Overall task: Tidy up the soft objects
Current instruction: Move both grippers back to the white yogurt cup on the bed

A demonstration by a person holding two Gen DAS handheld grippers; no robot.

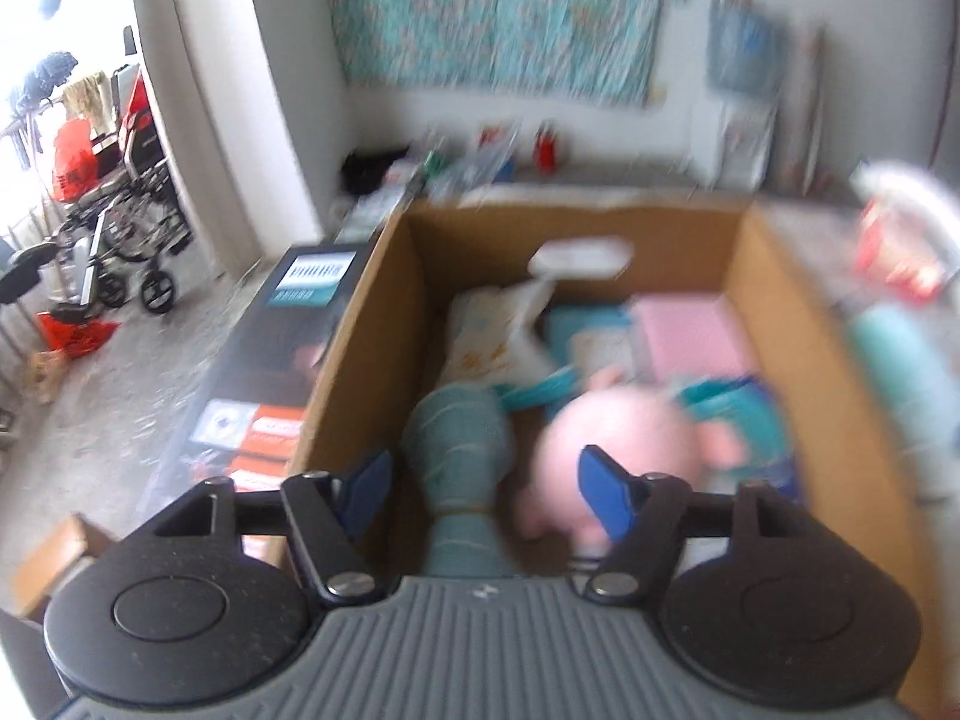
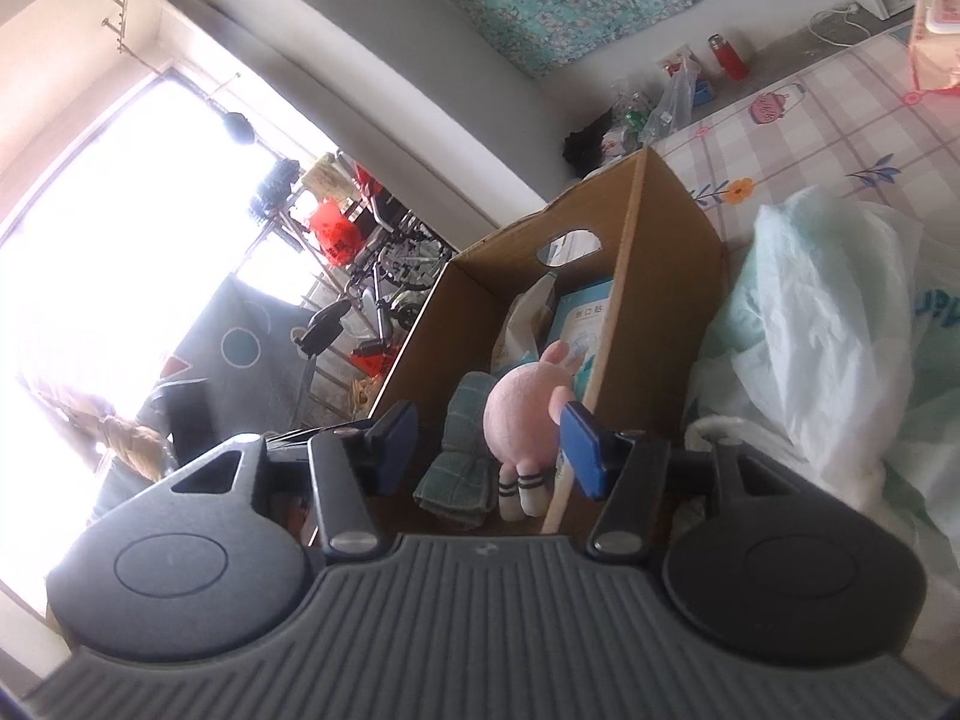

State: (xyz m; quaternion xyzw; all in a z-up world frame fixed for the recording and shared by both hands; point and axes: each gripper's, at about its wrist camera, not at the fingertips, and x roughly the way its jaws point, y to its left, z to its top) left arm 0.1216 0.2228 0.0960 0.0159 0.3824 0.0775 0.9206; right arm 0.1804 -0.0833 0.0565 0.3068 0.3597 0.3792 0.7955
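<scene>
A brown cardboard box (image 1: 384,276) (image 2: 672,252) stands on the table with packets inside. In it lie a pink plush pig (image 1: 618,438) (image 2: 522,414) with striped legs and a folded teal towel (image 1: 462,438) (image 2: 456,462) beside it. My left gripper (image 1: 486,486) hovers over the box's near end, open, with the towel below the gap and neither blue pad touching it. My right gripper (image 2: 489,450) is open at the box's near edge. The pig and towel show between its fingers; the right pad is close to the pig's arm, the left pad is apart.
A white-green plastic bag (image 2: 828,324) bulges right of the box on the checked tablecloth (image 2: 840,120). A dark printed carton (image 1: 282,372) lies along the box's left side. A pink tissue pack (image 2: 936,30), a red flask (image 2: 729,57) and a wheelchair (image 1: 126,228) stand farther off.
</scene>
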